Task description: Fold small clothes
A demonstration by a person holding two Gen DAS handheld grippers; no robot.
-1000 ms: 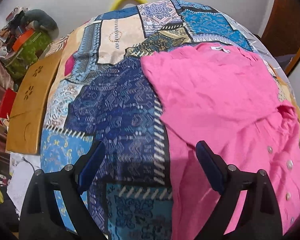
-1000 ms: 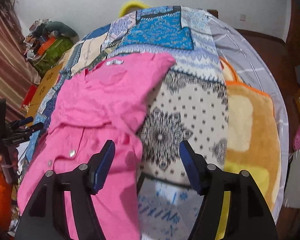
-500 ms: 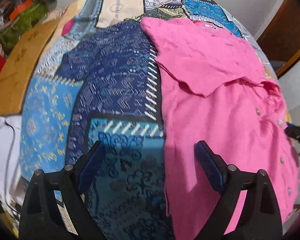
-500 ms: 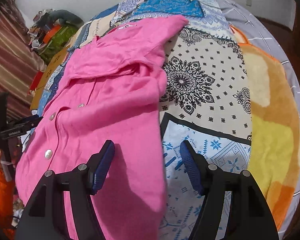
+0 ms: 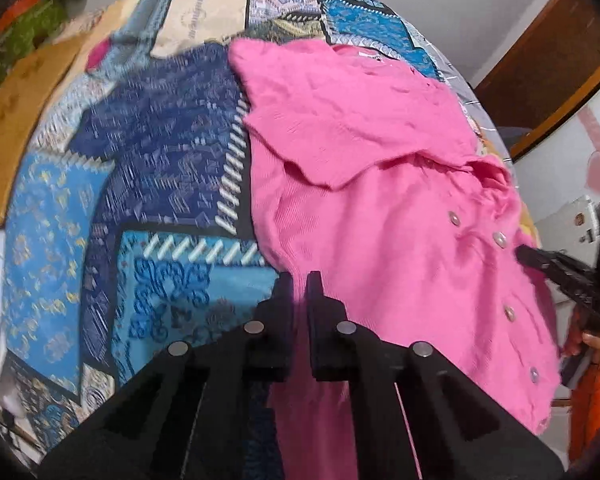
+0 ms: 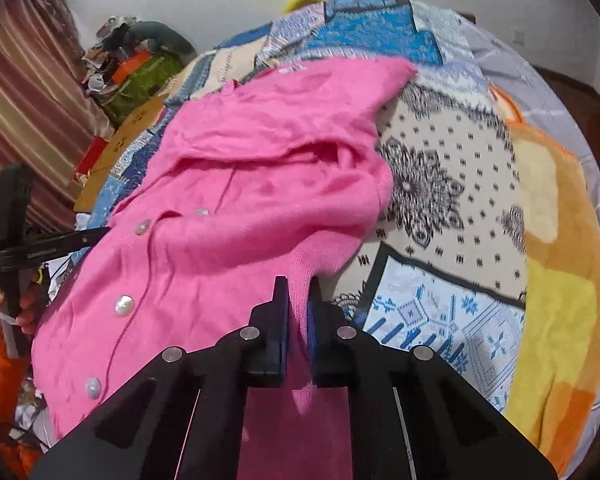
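Nearest the cameras, both grippers had just closed on the near hem of the pink cardigan [image 5: 380, 208]: the left gripper [image 5: 299, 280] pinched the hem at the garment's left edge, where pink knit met the patchwork bedspread [image 5: 140, 184], and the right gripper [image 6: 299, 286] clamped a ridge of knit at the right edge, fabric plainly bunched between its blue pads [image 6: 285, 320]. The cardigan lay spread on the bed, button placket [image 5: 500, 238] up, hem hanging toward the near edge, and its far part already doubled over itself in a loose flap. Judging from this, the step in hand was lifting the hem to fold it away toward the collar. To do that well, both hands would need to rise together and keep the hem taut between them, so the knit did not sag in the middle; the right grip looked bunched rather than flat, so a gentle outward pull might smooth it before laying down. The soft knit would probably stretch if tugged hard. Farther off, beyond the garment, an orange-and-yellow blanket [image 6: 556, 280] lay on the right of the bed, and a cluttered pile [image 6: 140, 64] sat on the far left by the wall.
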